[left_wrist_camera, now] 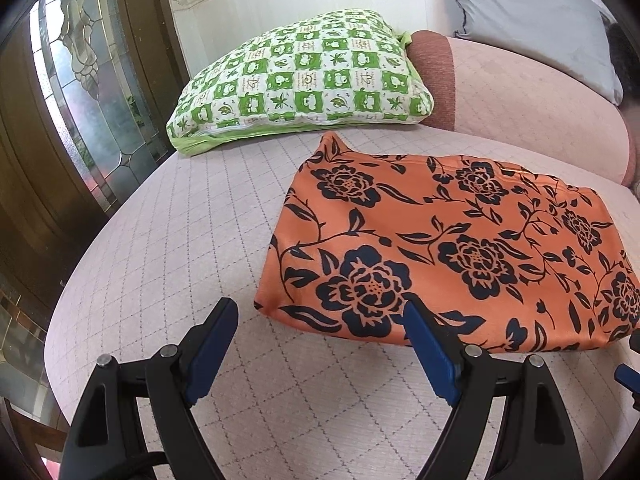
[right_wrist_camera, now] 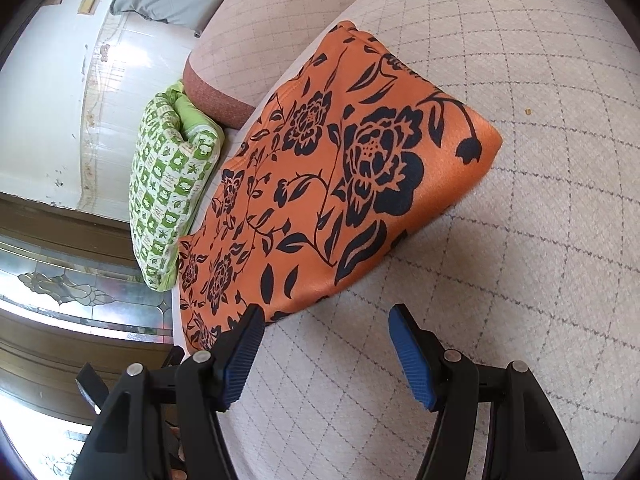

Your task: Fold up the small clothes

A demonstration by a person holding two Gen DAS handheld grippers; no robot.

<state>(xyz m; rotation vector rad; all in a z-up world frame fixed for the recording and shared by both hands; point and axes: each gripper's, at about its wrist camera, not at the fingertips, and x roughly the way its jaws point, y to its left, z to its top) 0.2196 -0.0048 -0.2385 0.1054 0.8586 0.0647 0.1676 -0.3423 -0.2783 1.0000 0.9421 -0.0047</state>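
Note:
A folded orange garment with a black flower print (left_wrist_camera: 452, 248) lies flat on the pale quilted mattress (left_wrist_camera: 180, 240). It also shows in the right wrist view (right_wrist_camera: 320, 184). My left gripper (left_wrist_camera: 320, 312) is open and empty, just in front of the garment's near left corner. Its right finger (left_wrist_camera: 430, 344) overlaps the garment's near edge in view. My right gripper (right_wrist_camera: 326, 320) is open and empty, hovering just short of the garment's near edge. A blue tip of the right gripper shows at the left wrist view's right edge (left_wrist_camera: 628, 376).
A green and white checked pillow (left_wrist_camera: 304, 76) lies at the mattress head, also in the right wrist view (right_wrist_camera: 168, 192). A pink bolster with a rust end (left_wrist_camera: 520, 92) and a grey pillow (left_wrist_camera: 532, 12) lie behind. A wooden door with leaded glass (left_wrist_camera: 80, 92) stands left.

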